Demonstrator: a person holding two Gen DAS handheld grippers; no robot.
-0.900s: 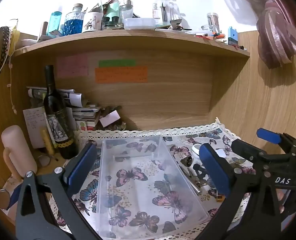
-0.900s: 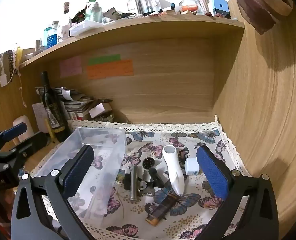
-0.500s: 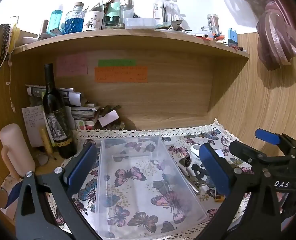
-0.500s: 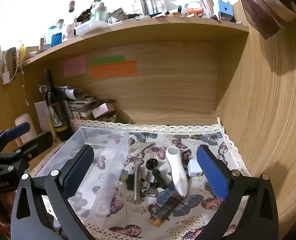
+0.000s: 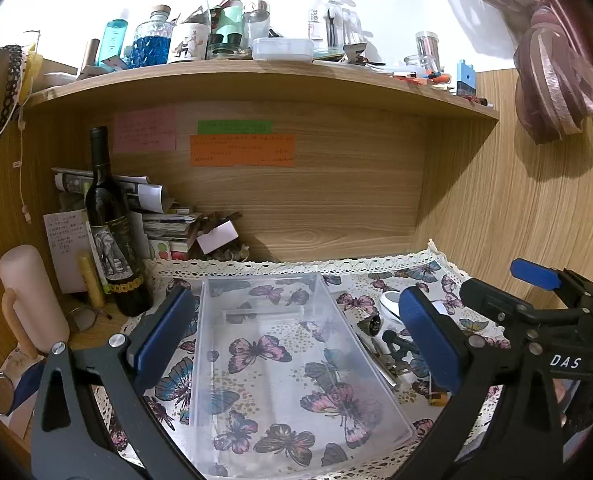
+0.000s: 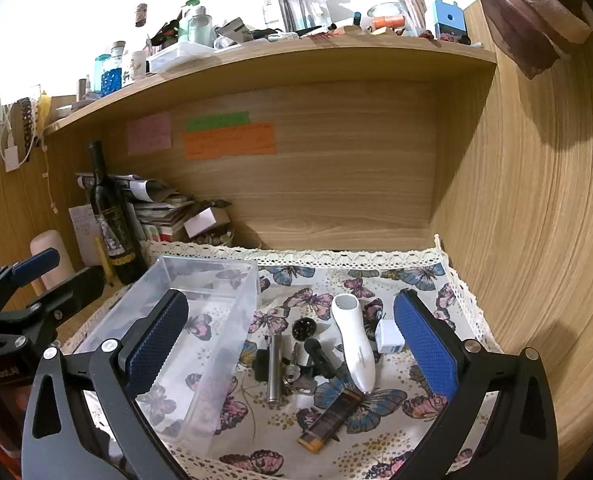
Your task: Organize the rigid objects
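A clear plastic bin (image 5: pixel 296 432) (image 6: pixel 164 280) lies empty on the butterfly cloth (image 6: pixel 336 276). My left gripper (image 5: pixel 296 340) hovers open above it, holding nothing. To the bin's right lies a cluster of small items: a white handheld device (image 6: pixel 354 344), a white charger cube (image 6: pixel 389 336), a metal cylinder (image 6: pixel 274 368), a round black grille piece (image 6: pixel 303 327), a black knobbed part (image 6: pixel 321 354), keys (image 6: pixel 296 380) and a dark rectangular lighter-like item (image 6: pixel 330 416). Above this cluster my right gripper (image 6: pixel 292 340) is open and empty.
A dark wine bottle (image 5: pixel 110 232) stands at the left beside stacked papers and boxes (image 5: pixel 164 224). A pink cylinder (image 5: pixel 28 296) stands at far left. A wooden back wall, a right side panel (image 6: pixel 528 240) and a cluttered shelf (image 5: pixel 256 72) overhead enclose the nook.
Both views have drifted only slightly; the right gripper has edged a little nearer the item cluster. Nothing was grasped or moved.
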